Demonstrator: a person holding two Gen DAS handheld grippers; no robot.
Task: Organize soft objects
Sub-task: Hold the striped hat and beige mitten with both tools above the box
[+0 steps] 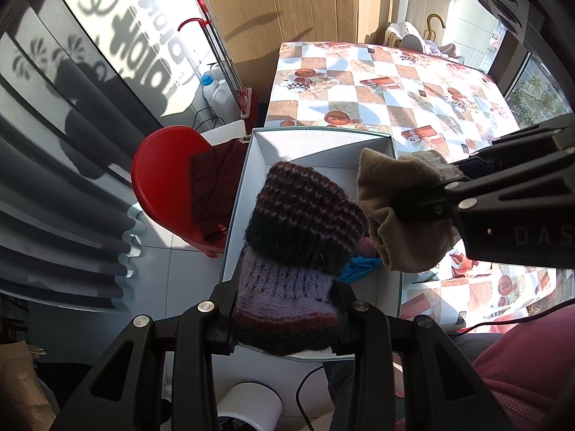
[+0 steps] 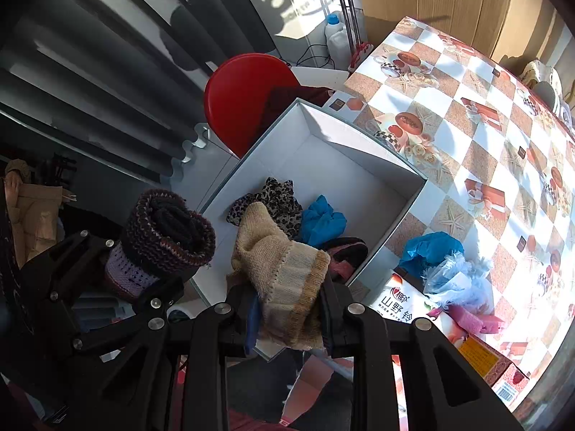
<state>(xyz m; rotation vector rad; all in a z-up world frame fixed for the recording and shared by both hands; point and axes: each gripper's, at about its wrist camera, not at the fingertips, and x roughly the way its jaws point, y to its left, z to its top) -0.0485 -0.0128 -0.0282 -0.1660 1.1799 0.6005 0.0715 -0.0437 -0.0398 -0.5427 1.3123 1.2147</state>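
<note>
My left gripper [image 1: 284, 309] is shut on a rolled striped knit piece [image 1: 298, 248], dark purple and lilac, held over the near end of a white box [image 1: 323, 143]. It also shows in the right wrist view [image 2: 161, 240]. My right gripper [image 2: 287, 309] is shut on a beige knit sock [image 2: 284, 280], which also shows in the left wrist view [image 1: 402, 212], held above the box's [image 2: 359, 165] near corner. In the box lie a leopard-print cloth [image 2: 273, 201], a blue cloth [image 2: 320, 222] and a dark pink piece [image 2: 345, 251].
The box sits on a table with a checked cloth [image 1: 395, 82]. A red chair [image 1: 161, 176] with a dark red cloth stands left of the box. On the table right of the box lie a blue cloth [image 2: 427, 248], a pale fuzzy item [image 2: 452, 280], a pink item [image 2: 478, 319] and a printed carton [image 2: 406, 309].
</note>
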